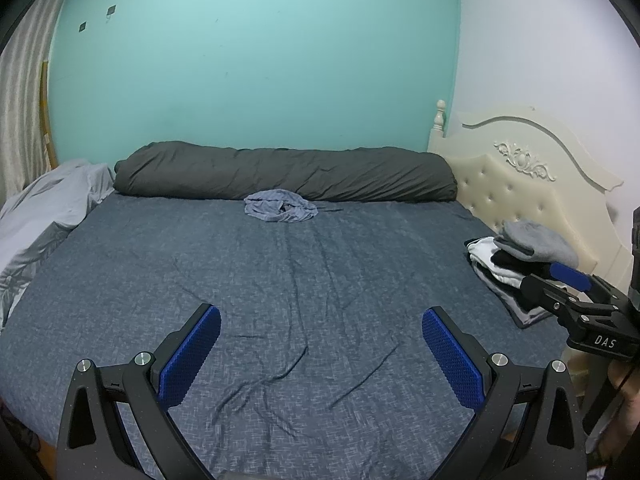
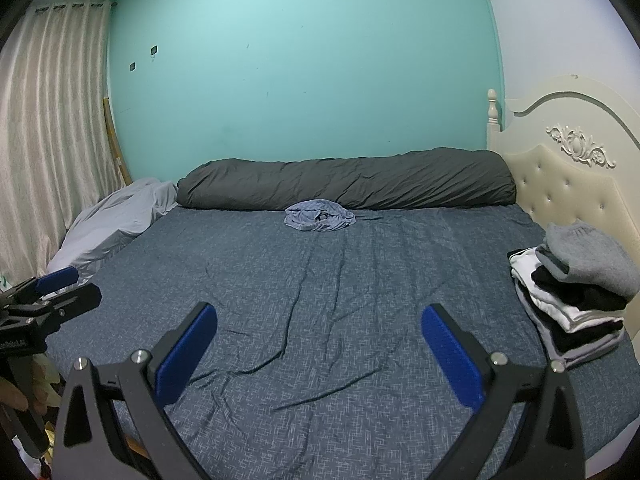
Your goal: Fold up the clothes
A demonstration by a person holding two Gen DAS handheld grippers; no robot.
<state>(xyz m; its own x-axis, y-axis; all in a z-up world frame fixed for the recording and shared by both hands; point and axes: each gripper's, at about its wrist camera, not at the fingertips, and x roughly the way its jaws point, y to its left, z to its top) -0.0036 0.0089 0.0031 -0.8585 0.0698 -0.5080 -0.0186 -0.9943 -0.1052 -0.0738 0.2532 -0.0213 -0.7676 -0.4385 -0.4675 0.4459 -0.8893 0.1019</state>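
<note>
Crumpled blue garment is seen at the far side of the bed, touching the dark rolled duvet. Left hand-held gripper and right hand-held gripper are held apart, empty, above the sheet. Folded clothes are stacked beside the headboard.

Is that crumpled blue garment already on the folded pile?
No, the crumpled blue garment lies alone by the dark rolled duvet, far from the folded pile.

Beyond the spread fingers of the left gripper, the crumpled blue garment is too small for its type to be told. The right gripper is cut off by the frame edge beside it. The folded stack is clipped at the right gripper's side, its lower layers hidden.
</note>
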